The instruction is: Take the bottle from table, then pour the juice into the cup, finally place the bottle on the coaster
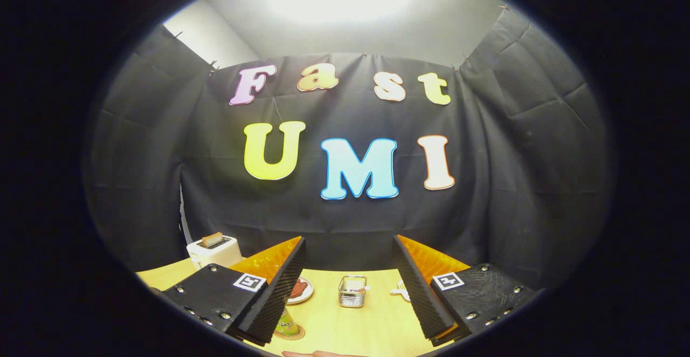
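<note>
Bare table (372,324) — basket (352,291) ahead

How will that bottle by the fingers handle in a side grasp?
The bottle shows only in part behind one finger of the open gripper, so this is tentative. It stands upright and looks narrow, so probably tippy if nudged. Its printed label looks glossy, possibly slippery.

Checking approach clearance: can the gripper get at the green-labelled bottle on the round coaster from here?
Probably yes. The gripper is open and holds nothing; the green-labelled bottle on the round coaster sits low beside one finger, which partly hides it. Nothing blocks it, but the gripper must drop and shift sideways.
</note>
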A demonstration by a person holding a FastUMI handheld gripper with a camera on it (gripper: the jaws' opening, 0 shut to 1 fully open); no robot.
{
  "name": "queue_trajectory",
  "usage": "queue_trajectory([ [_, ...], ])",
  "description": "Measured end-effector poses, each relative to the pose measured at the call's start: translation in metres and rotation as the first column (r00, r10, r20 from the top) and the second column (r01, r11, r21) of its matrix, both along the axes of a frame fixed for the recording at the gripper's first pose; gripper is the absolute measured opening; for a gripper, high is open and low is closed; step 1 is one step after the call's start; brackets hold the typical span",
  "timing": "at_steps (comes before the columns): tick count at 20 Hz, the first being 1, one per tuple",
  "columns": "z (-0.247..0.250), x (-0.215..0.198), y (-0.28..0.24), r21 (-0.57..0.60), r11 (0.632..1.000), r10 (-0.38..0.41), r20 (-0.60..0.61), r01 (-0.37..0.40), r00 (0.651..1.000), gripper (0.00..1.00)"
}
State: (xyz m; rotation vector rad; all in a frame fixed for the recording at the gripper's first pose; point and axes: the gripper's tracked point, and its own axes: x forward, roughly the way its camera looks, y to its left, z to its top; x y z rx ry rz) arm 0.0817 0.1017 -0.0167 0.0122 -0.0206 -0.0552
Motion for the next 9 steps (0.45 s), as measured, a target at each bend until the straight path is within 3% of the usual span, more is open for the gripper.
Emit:
queue_trajectory([
  [5, -0.004, -0.021, -0.015, 0.012, 0.999, 0.047, -0.027, -0.047, 0.999, 0.97],
  [9, -0.049, -0.024, -0.045, 0.005, 0.997, 0.082, -0.052, -0.081, 0.995, 0.97],
])
